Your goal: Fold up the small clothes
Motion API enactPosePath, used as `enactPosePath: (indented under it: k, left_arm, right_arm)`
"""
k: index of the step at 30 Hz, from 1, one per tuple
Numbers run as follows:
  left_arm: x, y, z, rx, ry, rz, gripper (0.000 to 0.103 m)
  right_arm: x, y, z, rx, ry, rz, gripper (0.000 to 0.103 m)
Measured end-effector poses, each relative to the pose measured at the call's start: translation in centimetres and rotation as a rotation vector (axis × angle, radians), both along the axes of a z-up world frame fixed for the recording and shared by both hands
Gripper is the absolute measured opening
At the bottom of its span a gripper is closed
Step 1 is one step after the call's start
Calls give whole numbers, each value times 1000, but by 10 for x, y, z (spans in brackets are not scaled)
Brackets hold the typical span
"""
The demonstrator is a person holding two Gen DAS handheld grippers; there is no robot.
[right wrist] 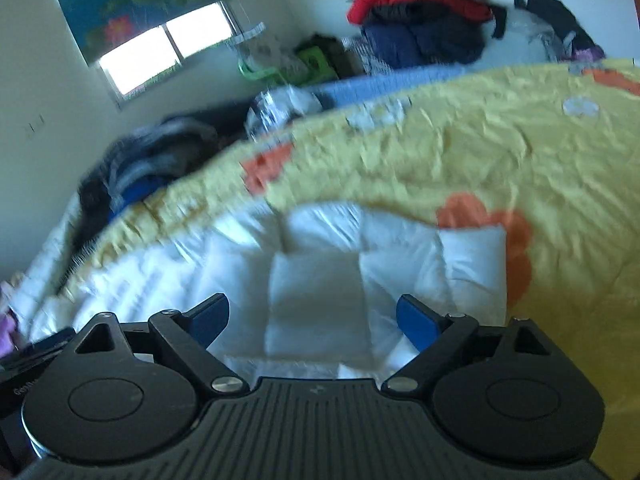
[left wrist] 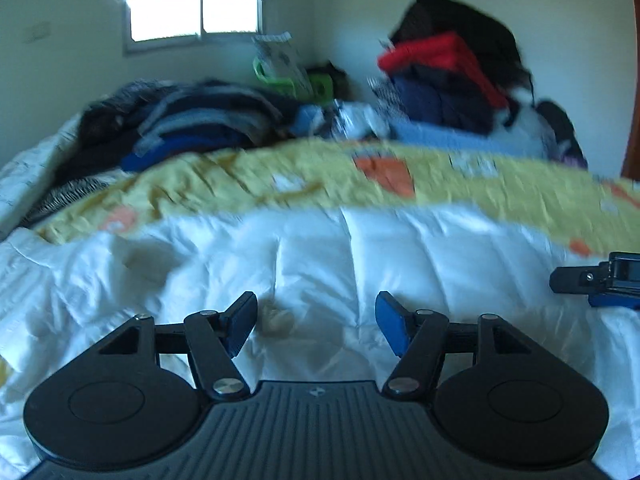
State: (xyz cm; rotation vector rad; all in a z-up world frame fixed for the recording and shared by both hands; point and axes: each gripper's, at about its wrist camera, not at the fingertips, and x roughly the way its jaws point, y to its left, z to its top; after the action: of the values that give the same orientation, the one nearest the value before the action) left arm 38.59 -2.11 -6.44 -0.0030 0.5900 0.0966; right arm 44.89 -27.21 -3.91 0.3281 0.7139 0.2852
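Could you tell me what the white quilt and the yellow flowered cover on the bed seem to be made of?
White quilt: probably padded woven fabric, matt; it is stitched into puffy squares. Yellow flowered cover: likely thin cotton-like cloth, matt, finely creased, printed with orange flowers. Blur leaves the weave unclear.

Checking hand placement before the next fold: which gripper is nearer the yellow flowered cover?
Right. The right gripper hangs open with the yellow flowered cover curving close ahead and beside it. The left gripper, also open, sits over the white duvet, the cover further ahead.
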Motion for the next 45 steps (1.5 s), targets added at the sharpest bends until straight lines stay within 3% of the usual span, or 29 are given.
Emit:
enactPosePath:
  k: [4,8,13,16,20,23,25,29,32,36,42,45]
  left_arm:
    - [5,3,-15,-21,60,-44,66]
    - [12,17,-29,-92,84,-74,69]
    - [12,12,-31,-38,63,-92,70]
    - [0,14,-16,7,32,-94,70]
    - [-46,44,16,-4,-105,-100,75]
    - [-69,93,36,-30,-174,6,83]
    - [-72,141,42,-97,-177,119,83]
    - [-68,258,35,-349,-160,429,83]
    - [-64,333,21,-544,-162,564,83]
    - [-49,386,8,-558,-125,646,83]
    - [-25,420,-18,-580,-71,677,83]
    - [-16,431,-26,-606,-82,697,82]
  right_arm:
    - [-7,-8,-13,-21,-26,45,90]
    - [-14,-2,-19,-92,-85,97,94]
    - [-13,9,-19,-154,-99,109,98]
    - [-14,5,-19,-133,-103,104,98]
    - [-17,1,-20,-105,-109,94,99]
    - [-17,1,-20,-101,-110,93,100]
    - [-17,0,-20,-97,-111,94,100]
    - [-18,-2,-20,-85,-112,93,101]
    - [-18,-2,-20,-80,-113,93,101]
    - [-19,-1,-20,-81,-112,92,101]
    - [-18,-1,-21,-84,-112,91,101]
    - [-18,-1,-21,-84,-112,92,101]
